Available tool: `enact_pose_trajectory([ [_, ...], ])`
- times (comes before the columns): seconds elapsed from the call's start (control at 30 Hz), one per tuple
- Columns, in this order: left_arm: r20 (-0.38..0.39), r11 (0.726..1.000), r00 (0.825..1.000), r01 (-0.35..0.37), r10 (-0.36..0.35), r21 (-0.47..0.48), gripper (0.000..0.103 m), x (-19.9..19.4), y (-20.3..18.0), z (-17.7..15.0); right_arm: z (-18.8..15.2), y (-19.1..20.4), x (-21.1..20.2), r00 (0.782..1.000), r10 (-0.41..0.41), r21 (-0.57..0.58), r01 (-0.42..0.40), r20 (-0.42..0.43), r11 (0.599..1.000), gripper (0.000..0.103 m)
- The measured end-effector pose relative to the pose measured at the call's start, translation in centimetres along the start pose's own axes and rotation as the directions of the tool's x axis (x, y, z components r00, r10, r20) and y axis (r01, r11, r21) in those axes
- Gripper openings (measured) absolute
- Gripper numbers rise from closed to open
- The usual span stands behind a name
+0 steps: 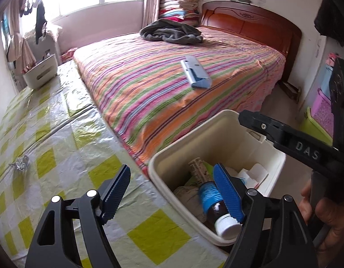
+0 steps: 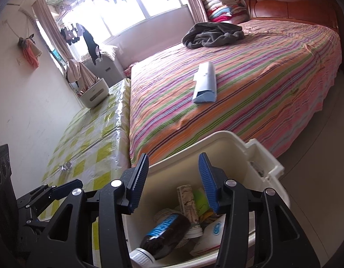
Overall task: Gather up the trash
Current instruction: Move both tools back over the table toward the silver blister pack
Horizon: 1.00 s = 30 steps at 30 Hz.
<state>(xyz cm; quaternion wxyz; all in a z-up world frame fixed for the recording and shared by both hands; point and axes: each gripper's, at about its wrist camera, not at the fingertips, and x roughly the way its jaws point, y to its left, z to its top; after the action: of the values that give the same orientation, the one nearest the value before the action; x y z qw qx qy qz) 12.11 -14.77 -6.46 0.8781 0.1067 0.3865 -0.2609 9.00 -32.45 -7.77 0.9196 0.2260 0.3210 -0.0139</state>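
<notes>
A cream trash bin (image 1: 159,167) (image 2: 234,140) stands at the foot of the striped bed. In it lie a brown bottle with a blue label and white cap (image 1: 213,203) (image 2: 165,230), a paper tube (image 2: 187,198) and other wrappers. My left gripper (image 1: 172,192) is open and empty, its right finger over the bin. My right gripper (image 2: 174,181) is open and empty above the bin; it shows in the left wrist view (image 1: 283,134). A light blue box (image 1: 195,72) (image 2: 205,82) lies on the bed. A crumpled foil scrap (image 1: 20,163) (image 2: 66,166) lies on the checked cloth.
The striped bed (image 1: 160,93) has a grey garment (image 1: 172,32) near the headboard. A surface with a yellow-checked plastic cloth (image 1: 60,156) runs along the bed's left side, with a white basket (image 1: 40,72) at its far end. Pink and green crates (image 1: 321,111) stand at right.
</notes>
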Motion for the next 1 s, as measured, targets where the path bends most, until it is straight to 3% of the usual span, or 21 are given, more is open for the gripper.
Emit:
enact_pose_trajectory([
  [0.53,0.018,0.984,0.997,-0.067,0.071,-0.167,0.075,-2.6,9.0,-1.7,-1.5,8.2,4.2,0.994,0.078,-0.114,-0.086,-0.079,0.99,0.052],
  [1.0,-0.016,0.924,0.977,-0.204,0.211,-0.322,0.075,-5.4,19.7,-5.9,-4.1,19.9,10.1,0.959,0.178,-0.253,-0.233,-0.221,0.939,0.055],
])
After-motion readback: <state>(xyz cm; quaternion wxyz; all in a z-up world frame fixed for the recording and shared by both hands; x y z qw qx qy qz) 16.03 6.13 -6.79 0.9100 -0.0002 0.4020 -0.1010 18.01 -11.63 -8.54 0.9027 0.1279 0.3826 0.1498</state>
